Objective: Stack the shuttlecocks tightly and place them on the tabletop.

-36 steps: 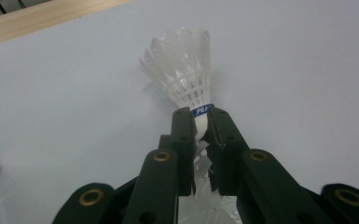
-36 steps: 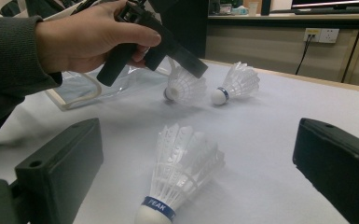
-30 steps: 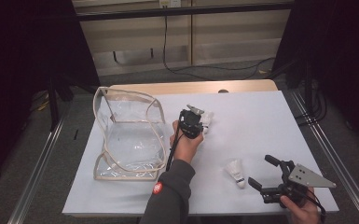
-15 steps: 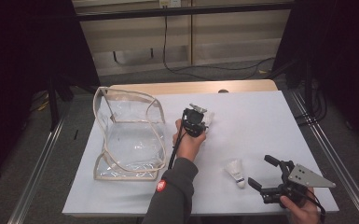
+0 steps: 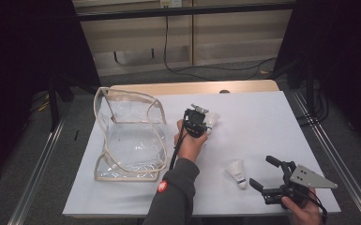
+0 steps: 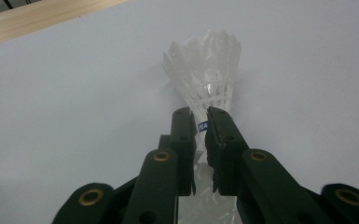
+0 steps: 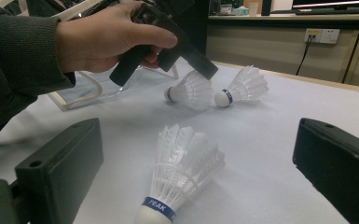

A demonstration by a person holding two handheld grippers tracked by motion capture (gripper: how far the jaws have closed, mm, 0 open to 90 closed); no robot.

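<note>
My left gripper (image 6: 201, 116) is shut on the feather skirt of a white shuttlecock (image 6: 204, 198) that lies on the white table. The right gripper view shows the left gripper (image 7: 204, 70) pinching that shuttlecock (image 7: 189, 91) from above. A second shuttlecock (image 6: 205, 70) with a blue band lies just beyond it, cork toward the jaws. Both sit mid-table by the left gripper (image 5: 204, 124). My right gripper (image 5: 261, 171) stands wide open near the front right. A third shuttlecock (image 7: 182, 172) marked PEAK lies on its side just ahead of its jaws, untouched.
A clear plastic bag (image 5: 126, 136) with beige trim stands open on the left of the table (image 5: 272, 122). The person's dark sleeve (image 5: 176, 197) reaches in from the front edge. A wooden strip (image 5: 244, 86) runs along the far edge.
</note>
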